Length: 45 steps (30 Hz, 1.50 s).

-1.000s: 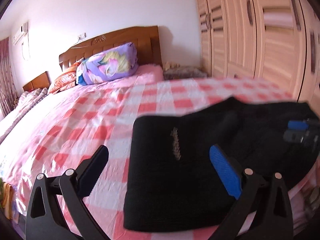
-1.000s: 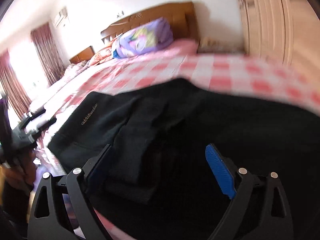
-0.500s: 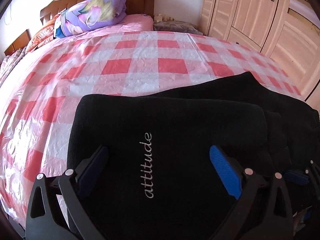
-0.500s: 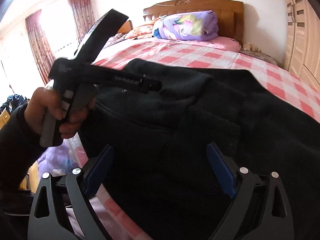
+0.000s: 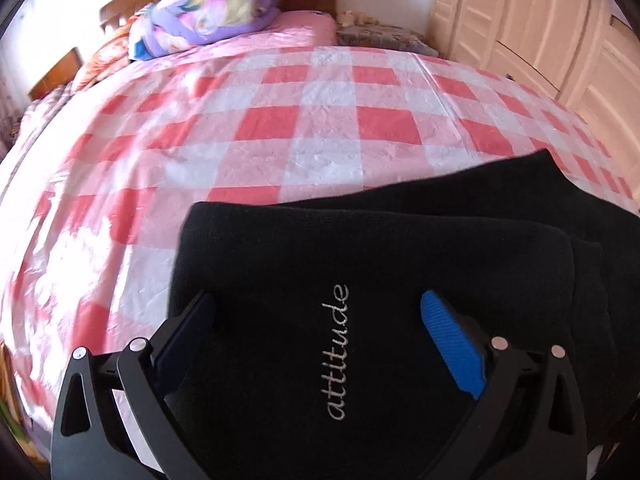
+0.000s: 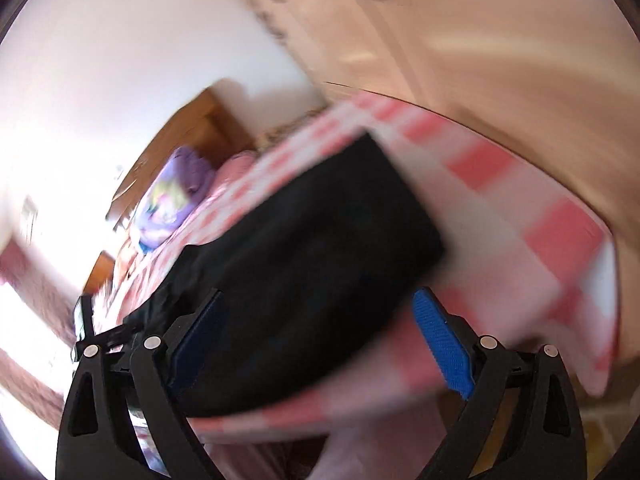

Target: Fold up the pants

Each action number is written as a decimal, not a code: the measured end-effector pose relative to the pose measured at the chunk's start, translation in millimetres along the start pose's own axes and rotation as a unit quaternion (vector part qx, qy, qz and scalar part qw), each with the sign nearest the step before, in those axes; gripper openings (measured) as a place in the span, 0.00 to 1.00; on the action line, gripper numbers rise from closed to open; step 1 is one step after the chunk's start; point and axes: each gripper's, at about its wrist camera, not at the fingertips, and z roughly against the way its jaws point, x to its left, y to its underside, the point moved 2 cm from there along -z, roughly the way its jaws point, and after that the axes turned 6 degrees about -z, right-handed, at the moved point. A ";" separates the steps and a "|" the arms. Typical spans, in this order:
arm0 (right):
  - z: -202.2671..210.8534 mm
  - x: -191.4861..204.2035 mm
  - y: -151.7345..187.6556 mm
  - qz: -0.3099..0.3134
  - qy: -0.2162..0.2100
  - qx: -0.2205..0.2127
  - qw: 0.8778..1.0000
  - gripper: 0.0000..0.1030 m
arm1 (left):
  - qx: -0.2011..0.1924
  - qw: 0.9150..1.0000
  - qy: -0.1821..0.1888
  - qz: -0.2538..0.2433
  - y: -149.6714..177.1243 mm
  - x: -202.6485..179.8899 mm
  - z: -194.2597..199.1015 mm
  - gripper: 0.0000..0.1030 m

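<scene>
- The left gripper (image 5: 316, 340) hangs over the black fleece pants (image 5: 400, 280), jaws spread wide and grasping nothing, the stitched word "attitude" (image 5: 338, 352) between its fingers.
- The right gripper (image 6: 316, 332) is likewise released, in a tilted, blurred view.
- The folded pants lie on the pink-and-white checked bed cover (image 5: 260, 128), near its front edge.
- Farthest back sit a purple floral pillow (image 5: 208, 12) and a pale wooden wardrobe (image 5: 520, 20).

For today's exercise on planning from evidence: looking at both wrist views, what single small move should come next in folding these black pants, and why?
Probably lower the left gripper onto the near edge of the black pants and pinch it. Its jaws are open and empty above the top layer bearing the word "attitude", with a wider layer showing beneath, so the fold looks unfinished. The right gripper, also open, gives a view too blurred to guide a grasp.
</scene>
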 end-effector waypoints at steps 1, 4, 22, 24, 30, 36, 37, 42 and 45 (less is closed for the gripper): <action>-0.9 -4.5 -0.1 -0.002 0.008 0.003 1.000 0.89 | -0.009 1.000 -0.004 0.007 0.9 -2.4 8.2 0.98; -12.7 -11.0 2.1 0.005 0.019 0.024 1.000 0.89 | -0.063 0.997 0.042 -0.003 -0.4 -29.3 43.3 0.98; -51.5 5.7 -1.9 0.004 0.056 0.045 0.997 0.60 | -0.033 0.975 0.128 -0.181 20.9 -171.3 37.7 0.98; -46.7 -8.5 0.4 -0.029 0.021 0.033 0.999 0.44 | -0.044 0.969 0.158 -0.183 8.5 -177.8 54.8 0.98; -30.1 -2.7 13.2 0.002 -0.006 -0.041 0.999 0.38 | -0.041 0.943 0.216 -0.249 -47.6 -273.3 111.3 0.98; -27.7 9.3 16.6 0.046 0.016 -0.076 0.996 0.38 | 0.061 0.904 0.213 -0.365 -58.6 -433.3 106.0 0.98; -28.3 9.9 16.9 0.047 0.018 -0.078 0.996 0.38 | 0.072 0.899 0.207 -0.379 -56.2 -450.9 103.7 0.98; -29.1 19.6 21.6 0.079 0.040 -0.102 0.991 0.38 | 0.097 0.865 0.127 -0.475 -32.2 -532.6 94.0 0.98; -26.8 32.2 24.6 0.120 0.057 -0.120 0.984 0.38 | 0.091 0.848 0.036 -0.521 -22.5 -553.1 81.0 0.98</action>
